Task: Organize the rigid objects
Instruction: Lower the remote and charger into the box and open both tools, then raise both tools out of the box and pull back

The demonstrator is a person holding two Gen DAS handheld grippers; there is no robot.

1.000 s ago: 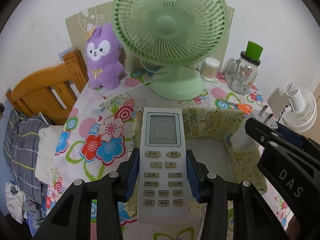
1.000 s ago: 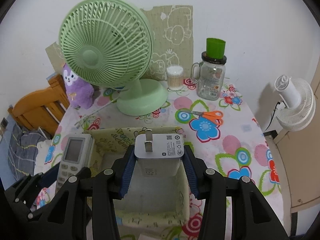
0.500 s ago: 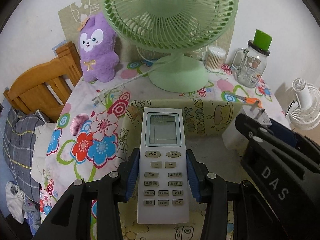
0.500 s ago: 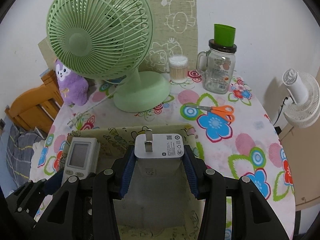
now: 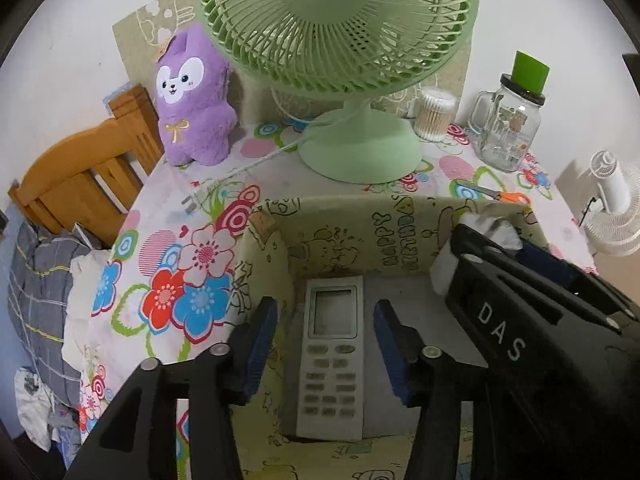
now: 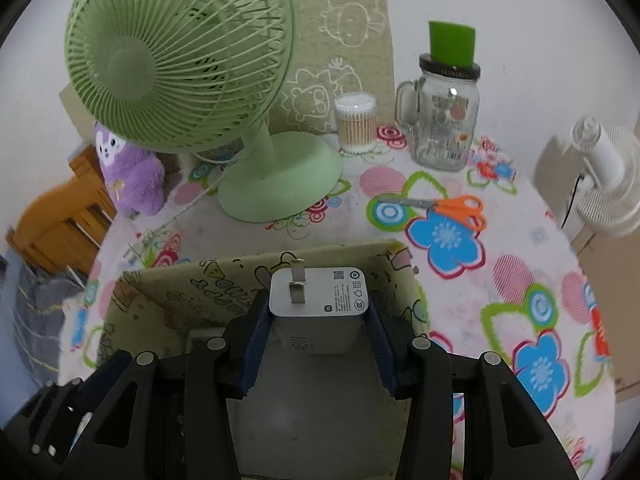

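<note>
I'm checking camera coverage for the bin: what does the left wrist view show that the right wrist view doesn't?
Only the left wrist view shows the remote control lying flat on the storage box floor, between the open left gripper fingers.

Only the right wrist view shows the charger face, with its prong and 45W marking, clamped in the right gripper.

Both show the green fan, glass jar, scissors and purple plush.
</note>
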